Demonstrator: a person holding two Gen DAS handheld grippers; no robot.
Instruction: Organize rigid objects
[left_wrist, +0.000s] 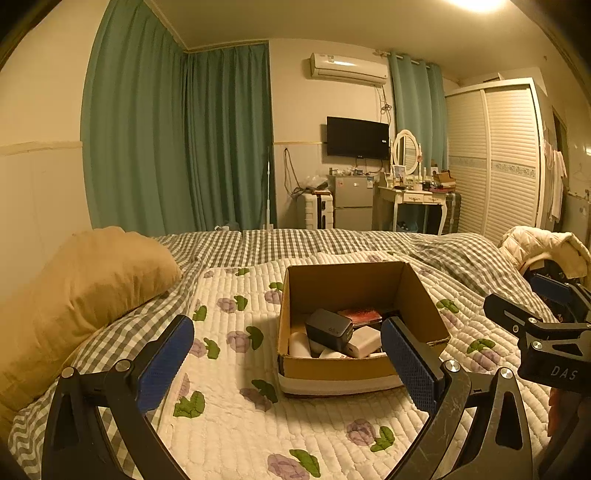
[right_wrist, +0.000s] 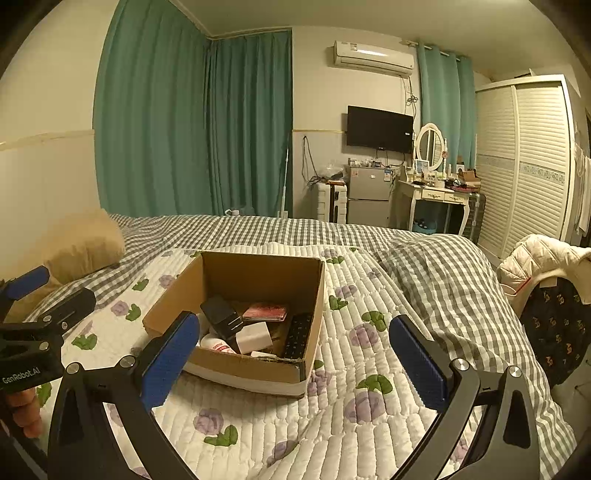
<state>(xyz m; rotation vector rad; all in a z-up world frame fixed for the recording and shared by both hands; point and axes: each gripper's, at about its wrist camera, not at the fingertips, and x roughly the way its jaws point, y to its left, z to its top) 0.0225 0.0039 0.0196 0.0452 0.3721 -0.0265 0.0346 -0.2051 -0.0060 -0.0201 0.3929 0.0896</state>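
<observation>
Where the left wrist camera looks out, a bed under a white flowered quilt (left_wrist: 229, 417), gingham sheet beyond, tan pillow (left_wrist: 85, 295) off to the left. Green curtains (left_wrist: 177, 136) along the far walls, a television (left_wrist: 357, 137) and a white wardrobe (left_wrist: 495, 158) behind. Cardboard box (left_wrist: 354, 369) sitting on the quilt, dead ahead. Inside: a black charger (left_wrist: 328, 328) on top, white adapter (left_wrist: 364, 341) touching it, red card (left_wrist: 360, 315) further back. Left gripper (left_wrist: 288, 363) spread wide, holding nothing, right pad overlapping the box's near corner. Right gripper (left_wrist: 546, 332) at the frame's right edge, raised over the quilt.

Over to the right wrist view: same box (right_wrist: 255, 373), now left of centre. Black remote (right_wrist: 297, 336) lying along its right wall. Right gripper (right_wrist: 293, 363) gaping wide, empty, left pad just in front of the box's near wall. Cream jacket (right_wrist: 539, 258) draped at the right.
</observation>
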